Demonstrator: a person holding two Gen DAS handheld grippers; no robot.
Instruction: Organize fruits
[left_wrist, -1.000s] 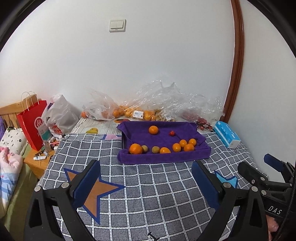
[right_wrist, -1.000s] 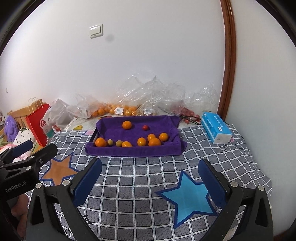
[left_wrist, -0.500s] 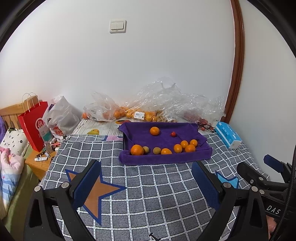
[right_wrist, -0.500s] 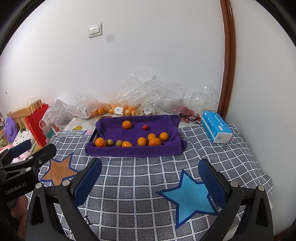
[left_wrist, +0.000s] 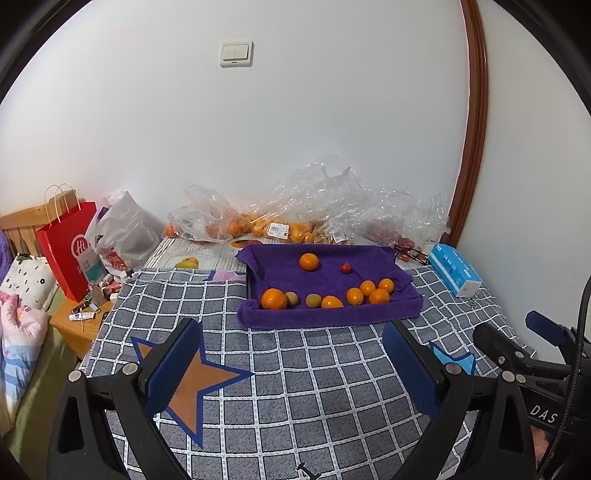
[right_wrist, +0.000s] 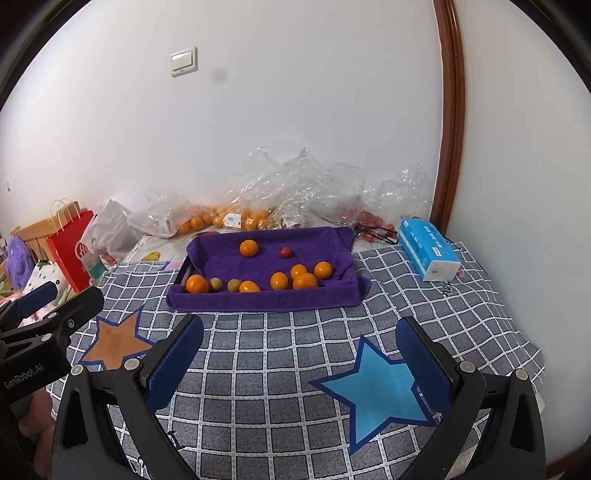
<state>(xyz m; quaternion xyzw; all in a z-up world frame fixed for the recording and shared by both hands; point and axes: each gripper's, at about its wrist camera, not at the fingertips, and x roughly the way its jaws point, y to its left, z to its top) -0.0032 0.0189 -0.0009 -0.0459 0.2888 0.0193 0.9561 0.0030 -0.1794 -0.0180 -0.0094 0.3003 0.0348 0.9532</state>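
Observation:
A tray lined with a purple towel (left_wrist: 332, 317) (right_wrist: 266, 301) lies on the checked cloth ahead of both grippers. On it lie several oranges, such as a large one (left_wrist: 273, 298) (right_wrist: 196, 284) at the front left, two small greenish fruits (left_wrist: 313, 300) (right_wrist: 233, 285) and a small red fruit (left_wrist: 345, 268) (right_wrist: 285, 252). My left gripper (left_wrist: 291, 360) hovers open over the cloth, well short of the tray, nothing between its fingers. My right gripper (right_wrist: 299, 354) is open too and empty, beside the left one.
Clear plastic bags with more oranges (left_wrist: 258, 227) (right_wrist: 221, 218) and red fruits (right_wrist: 369, 219) lie along the wall behind the tray. A blue tissue pack (left_wrist: 456, 273) (right_wrist: 428, 253) sits at the right. A red paper bag (left_wrist: 68, 247) and a bedside table stand at the left.
Both views shift slightly: the tray appears a little further off and lower, as the grippers rise or draw back a bit. Both stay open.

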